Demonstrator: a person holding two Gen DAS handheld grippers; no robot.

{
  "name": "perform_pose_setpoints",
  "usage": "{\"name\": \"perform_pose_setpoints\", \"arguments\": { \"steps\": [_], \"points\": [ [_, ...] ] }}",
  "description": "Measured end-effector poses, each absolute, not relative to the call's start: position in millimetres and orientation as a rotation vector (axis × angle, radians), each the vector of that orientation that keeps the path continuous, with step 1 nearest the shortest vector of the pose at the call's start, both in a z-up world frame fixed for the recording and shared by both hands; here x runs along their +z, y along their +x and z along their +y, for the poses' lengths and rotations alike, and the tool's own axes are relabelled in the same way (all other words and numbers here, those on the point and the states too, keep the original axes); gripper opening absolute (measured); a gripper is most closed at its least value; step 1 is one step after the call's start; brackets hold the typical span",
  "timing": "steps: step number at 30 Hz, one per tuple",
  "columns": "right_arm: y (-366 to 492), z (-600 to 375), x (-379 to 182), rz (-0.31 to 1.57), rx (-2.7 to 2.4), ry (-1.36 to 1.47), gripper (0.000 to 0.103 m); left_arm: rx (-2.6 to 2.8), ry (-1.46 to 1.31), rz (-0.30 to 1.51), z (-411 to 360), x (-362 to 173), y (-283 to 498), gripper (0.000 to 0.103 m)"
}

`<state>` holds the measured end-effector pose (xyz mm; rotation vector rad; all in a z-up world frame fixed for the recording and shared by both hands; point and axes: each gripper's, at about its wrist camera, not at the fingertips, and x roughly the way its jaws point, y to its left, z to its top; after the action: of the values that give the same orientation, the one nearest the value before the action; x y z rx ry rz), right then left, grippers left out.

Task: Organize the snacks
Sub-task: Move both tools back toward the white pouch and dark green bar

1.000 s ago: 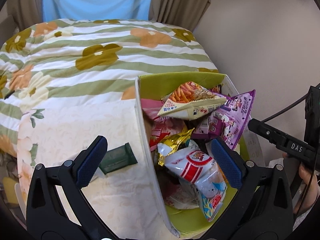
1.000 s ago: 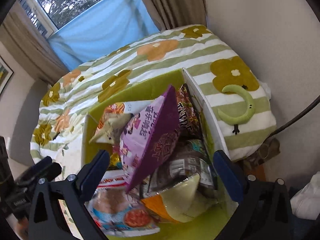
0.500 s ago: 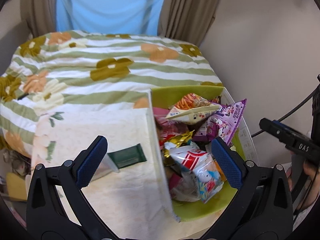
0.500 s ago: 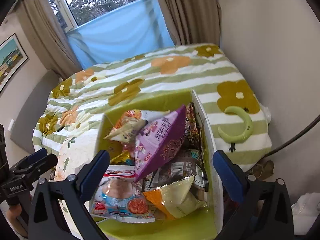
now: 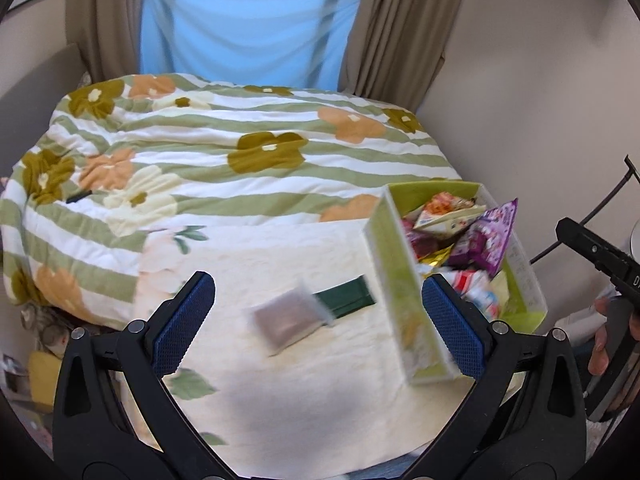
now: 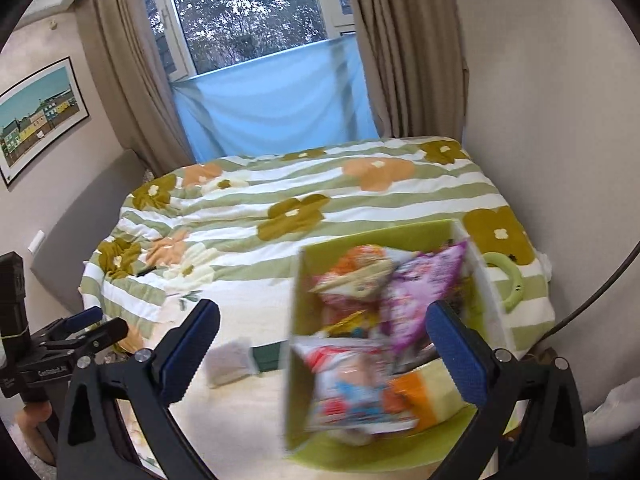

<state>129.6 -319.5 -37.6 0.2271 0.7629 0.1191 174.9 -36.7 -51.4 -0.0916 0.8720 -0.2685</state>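
Both grippers have drawn back from the snack box since the earlier frames, so that more of the bed and the window now shows. Left gripper point(image 5: 318, 318): fingers point(image 5: 184, 322) spread wide and empty, held above the cream blanket point(image 5: 320, 400) at the bed's near edge. Between them, on the blanket, lie a blurred greyish packet point(image 5: 287, 322) and a dark green packet point(image 5: 346, 300), the two overlapping at one end. Just beside the green packet stands the snack box point(image 5: 394, 280), white outside and lime green inside, at the bed's near right corner. Right gripper point(image 6: 324, 354): fingers point(image 6: 456, 354) likewise spread wide, holding nothing, poised over the box's near end. Box contents, heaped and motion-blurred: a purple bag point(image 6: 424, 296) leaning toward the right wall, an orange-printed bag point(image 6: 356, 274) at the far end, a red, white and blue bag point(image 6: 352, 388) at the near end, and an orange-and-cream bag point(image 6: 424, 394) beside it. Beyond the box, a green-striped floral quilt point(image 5: 224, 168) covers the rest of the bed; a pale green crescent object point(image 6: 512, 284) rests on it near the right edge. At the head: a blue sheet point(image 6: 276, 108) across the window, between beige curtains point(image 6: 408, 48).
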Motion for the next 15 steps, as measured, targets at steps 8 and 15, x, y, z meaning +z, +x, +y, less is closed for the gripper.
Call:
{"name": "perform_pose_setpoints", "arguments": {
  "steps": [8, 15],
  "points": [
    [123.6, -230.4, -57.6, 0.779, 0.118, 0.224, 0.103, -0.337, -0.038, 0.890, 26.9, -61.8, 170.4, 0.102],
    [123.7, -184.6, -105.0, 0.836, 0.052, 0.267, 0.103, -0.475, 0.063, 0.932, 38.3, -101.7, 184.6, 0.102]
  ]
}}
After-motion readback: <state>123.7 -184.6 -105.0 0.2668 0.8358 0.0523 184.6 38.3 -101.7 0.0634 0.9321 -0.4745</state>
